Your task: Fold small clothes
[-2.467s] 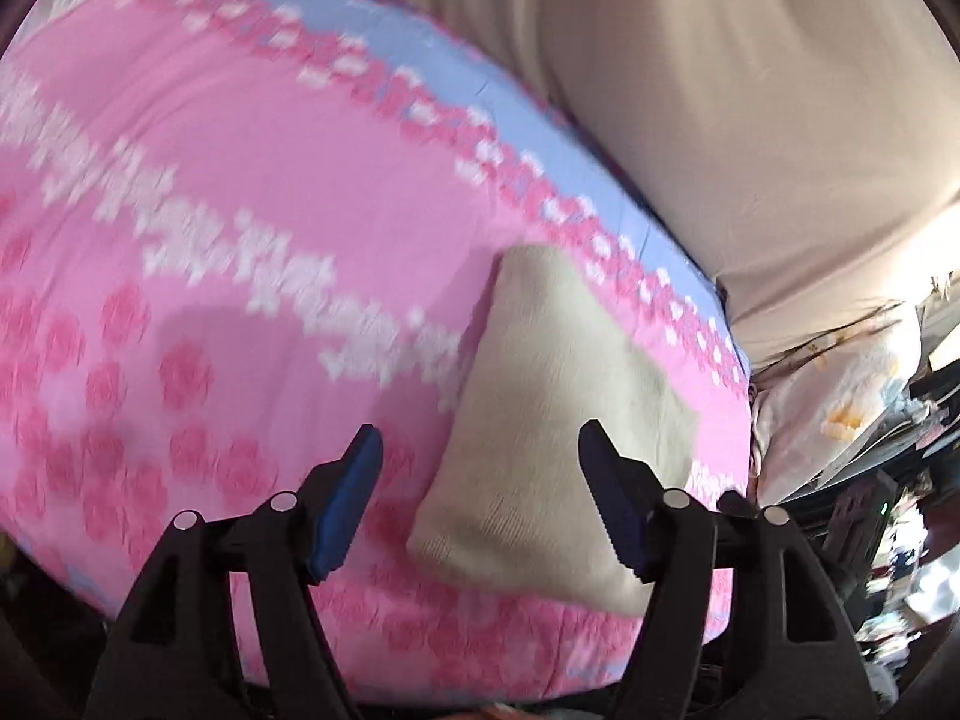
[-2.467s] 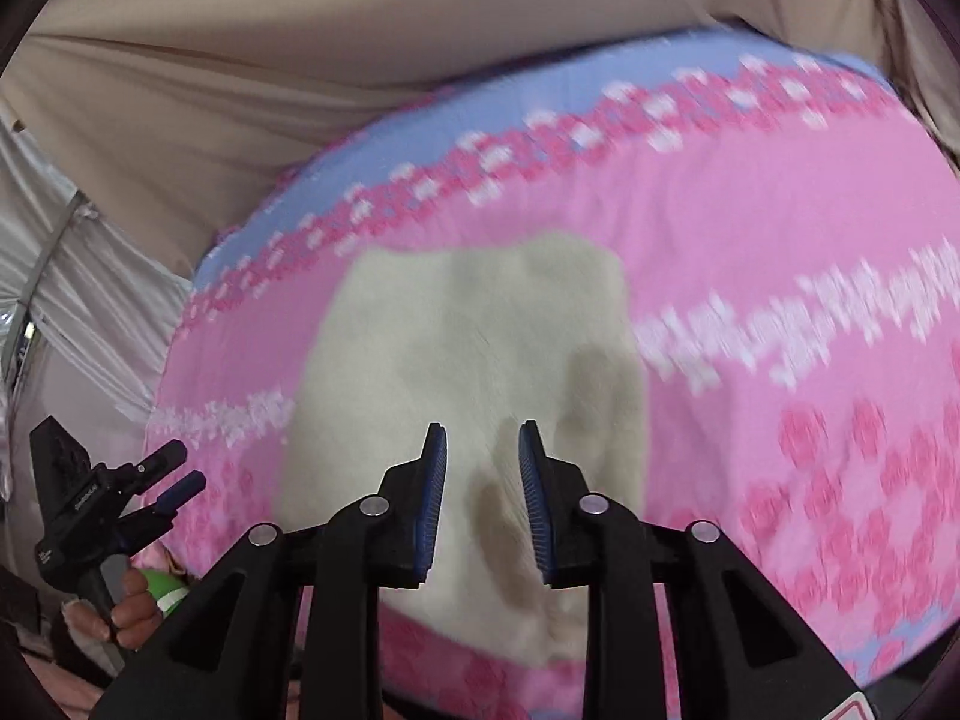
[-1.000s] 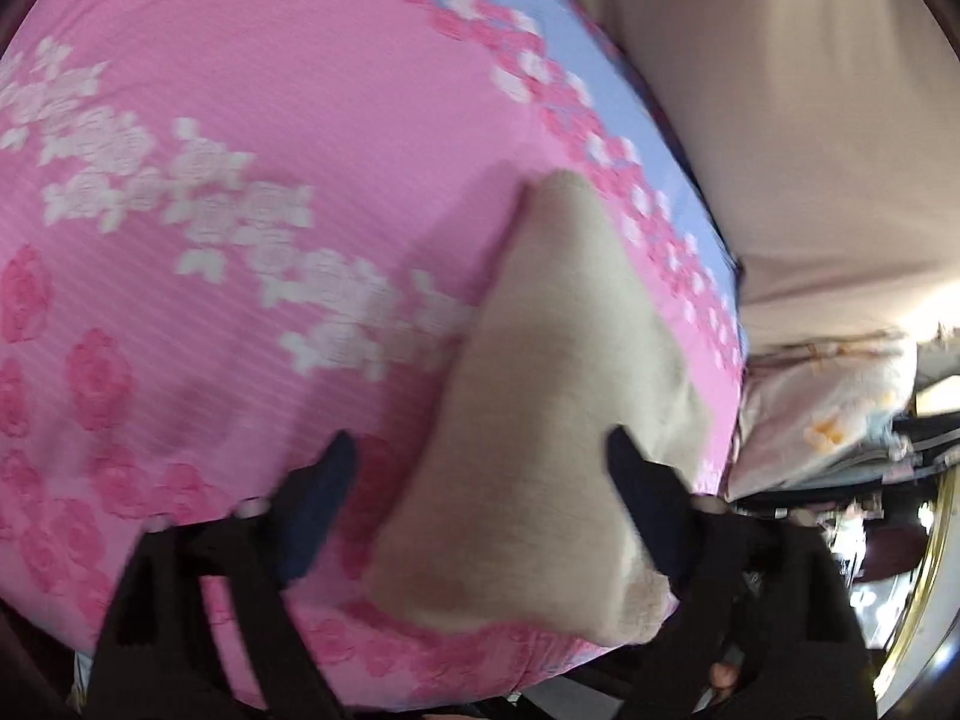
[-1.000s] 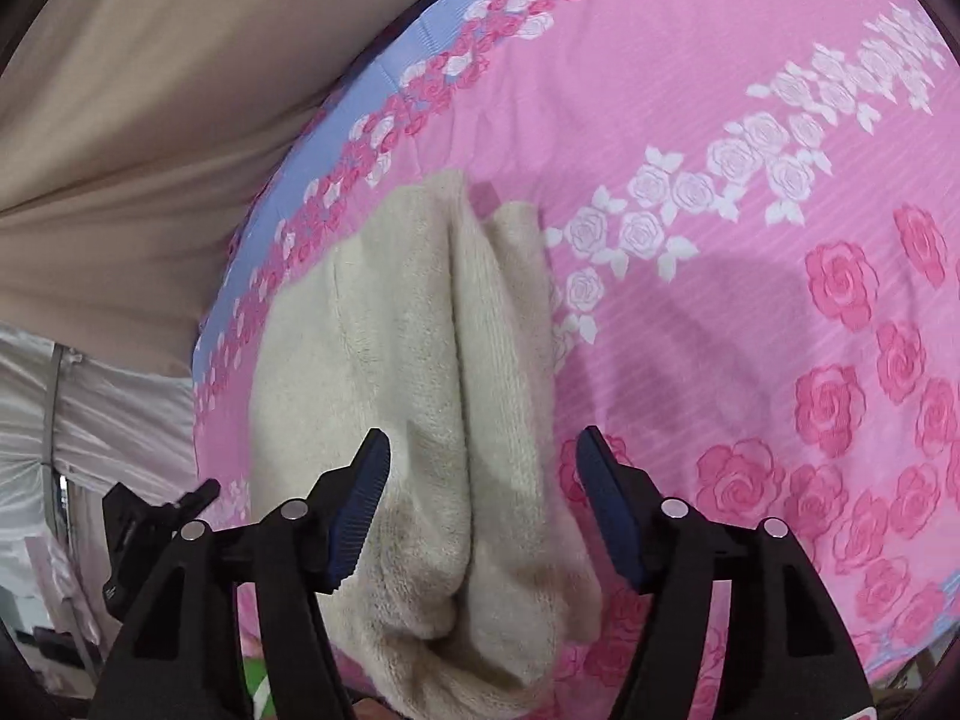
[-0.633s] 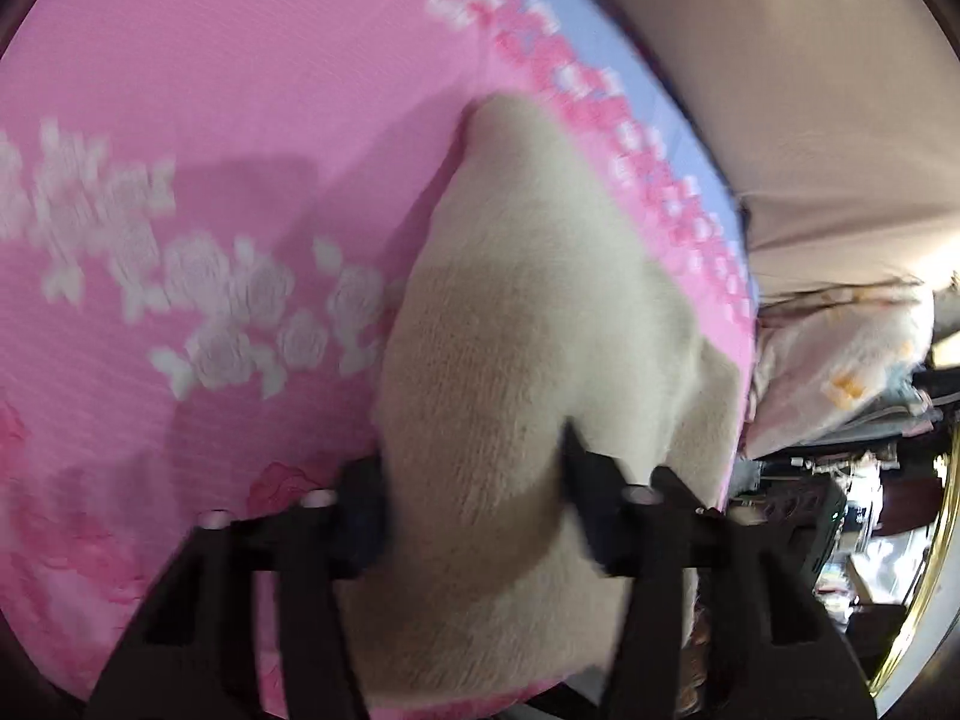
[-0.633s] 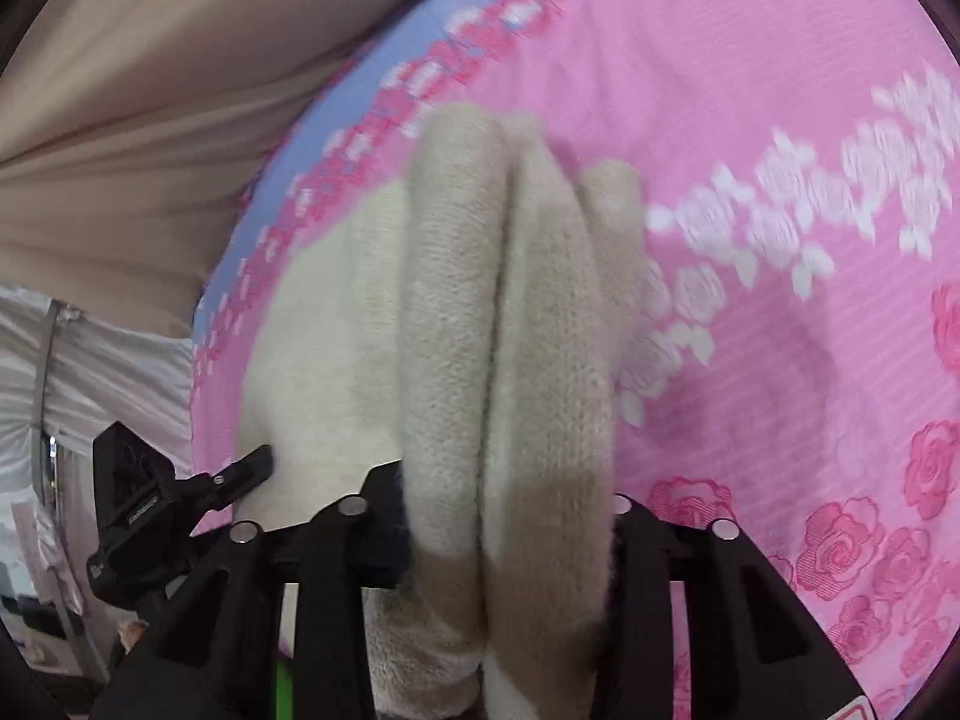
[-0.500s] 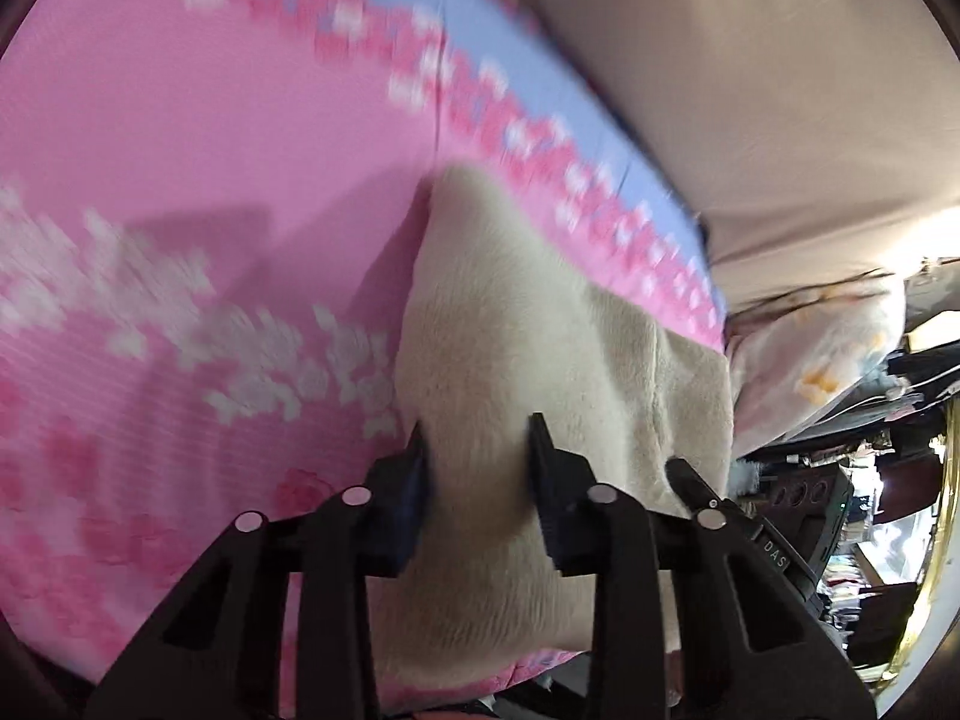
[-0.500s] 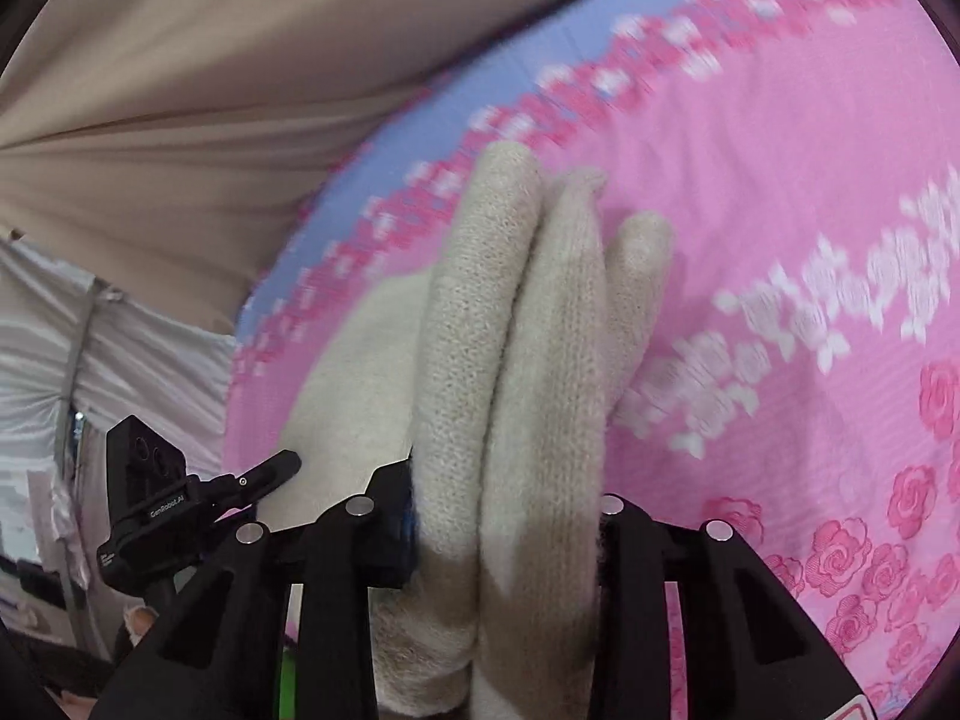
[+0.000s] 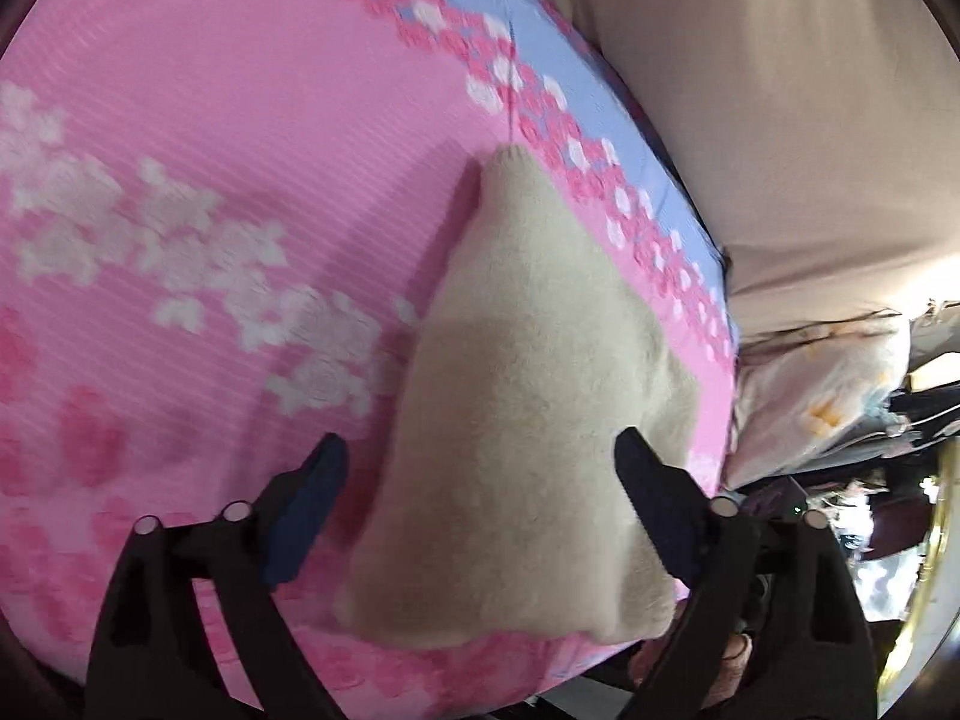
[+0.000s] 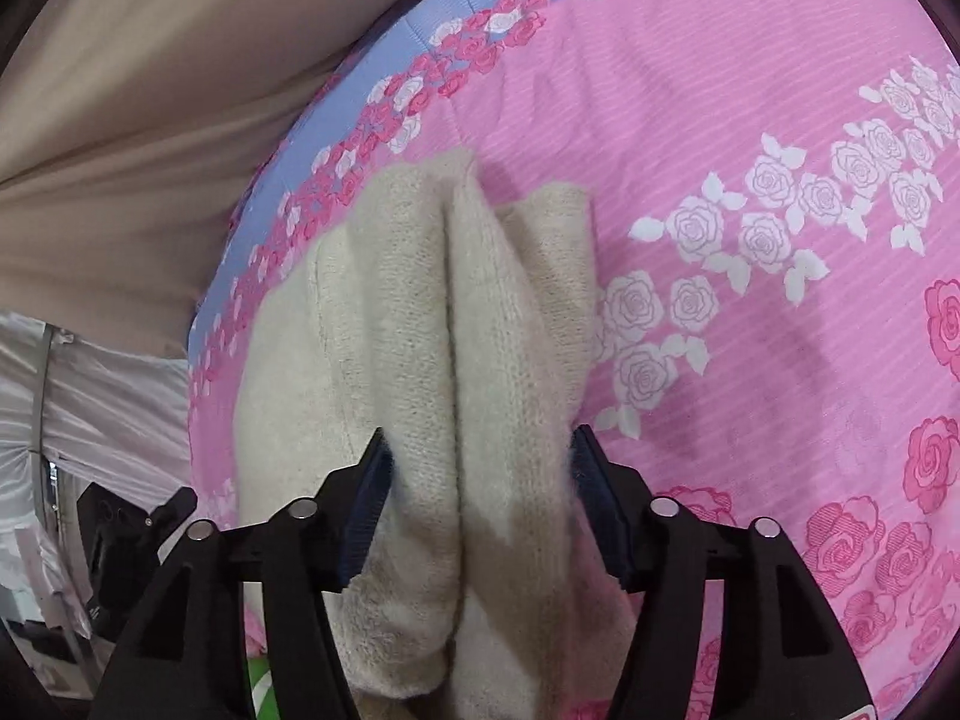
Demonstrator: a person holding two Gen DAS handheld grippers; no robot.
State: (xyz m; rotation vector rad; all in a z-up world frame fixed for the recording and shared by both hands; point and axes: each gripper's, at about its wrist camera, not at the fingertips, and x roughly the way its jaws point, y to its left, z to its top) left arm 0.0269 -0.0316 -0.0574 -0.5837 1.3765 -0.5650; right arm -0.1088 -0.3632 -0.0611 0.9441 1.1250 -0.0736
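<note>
From my remote seat, the left claw is spreading its jaws, the cream knit garment lying between them with neither pad pressing it. Left of the garment the pink rose-print bedspread offers open room; to its right the blue border marks the bed's edge, just beside a beige cloth and a pale pillow.

My right claw is also opening; the bunched knit folds fill the gap and brush both pads. The garment lies folded in thick ridges near the bed's blue-bordered edge, fuzzy and ribbed. Open bedspread stretches away on the right.
</note>
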